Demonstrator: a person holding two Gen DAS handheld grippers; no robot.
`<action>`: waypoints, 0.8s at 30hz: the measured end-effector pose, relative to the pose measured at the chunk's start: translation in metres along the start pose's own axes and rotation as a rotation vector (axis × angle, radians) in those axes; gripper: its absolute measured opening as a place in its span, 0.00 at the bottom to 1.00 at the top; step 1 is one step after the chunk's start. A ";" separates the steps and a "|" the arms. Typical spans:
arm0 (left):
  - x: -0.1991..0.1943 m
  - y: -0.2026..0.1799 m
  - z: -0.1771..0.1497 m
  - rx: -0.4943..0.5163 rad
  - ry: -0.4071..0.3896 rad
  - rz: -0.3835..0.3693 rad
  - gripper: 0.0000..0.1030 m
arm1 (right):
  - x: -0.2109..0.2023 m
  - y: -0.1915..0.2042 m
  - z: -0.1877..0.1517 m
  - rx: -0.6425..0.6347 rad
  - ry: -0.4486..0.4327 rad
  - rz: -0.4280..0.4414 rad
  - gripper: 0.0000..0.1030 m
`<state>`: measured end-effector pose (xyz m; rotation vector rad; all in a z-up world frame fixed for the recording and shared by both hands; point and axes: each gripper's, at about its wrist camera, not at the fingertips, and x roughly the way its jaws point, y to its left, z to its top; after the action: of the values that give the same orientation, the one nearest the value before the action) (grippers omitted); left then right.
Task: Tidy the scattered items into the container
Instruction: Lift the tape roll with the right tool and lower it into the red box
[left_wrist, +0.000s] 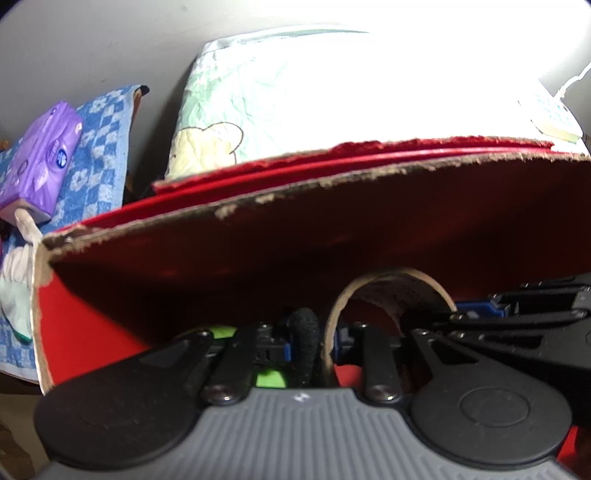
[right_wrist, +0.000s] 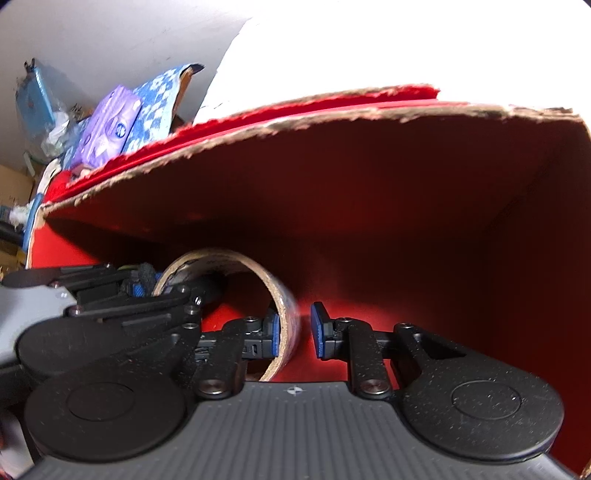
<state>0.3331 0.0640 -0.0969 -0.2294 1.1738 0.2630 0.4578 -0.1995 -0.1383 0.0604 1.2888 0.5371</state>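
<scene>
Tape roll (right_wrist: 284, 314) in red box (right_wrist: 406, 206), right hand-held gripper (right_wrist: 297, 330) open around its wall, left hand-held gripper (left_wrist: 314, 339) clamping it.

the red box (right_wrist: 369, 206) is matt cardboard with rough torn edges; the tape roll (right_wrist: 229, 266) has a smooth cardboard core.

Both fisheye views bow straight edges toward the frame borders. Strong light from the upper right overexposes the pale quilted cushion (left_wrist: 295, 92) to pure white. The torn-edged red cardboard box (right_wrist: 369, 206) interior lies in deep shadow, slightly blurred.
</scene>
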 end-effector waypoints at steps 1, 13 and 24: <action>0.001 -0.002 0.000 0.011 0.007 0.007 0.29 | 0.000 0.001 0.000 -0.002 -0.003 -0.006 0.19; 0.010 -0.001 0.002 0.012 0.022 0.018 0.31 | -0.001 0.006 0.004 -0.021 -0.023 -0.050 0.19; 0.014 -0.002 0.003 0.011 0.018 0.029 0.31 | -0.010 -0.003 -0.002 -0.001 -0.036 -0.015 0.18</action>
<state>0.3416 0.0638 -0.1088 -0.2055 1.1964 0.2799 0.4554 -0.2066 -0.1309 0.0591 1.2534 0.5222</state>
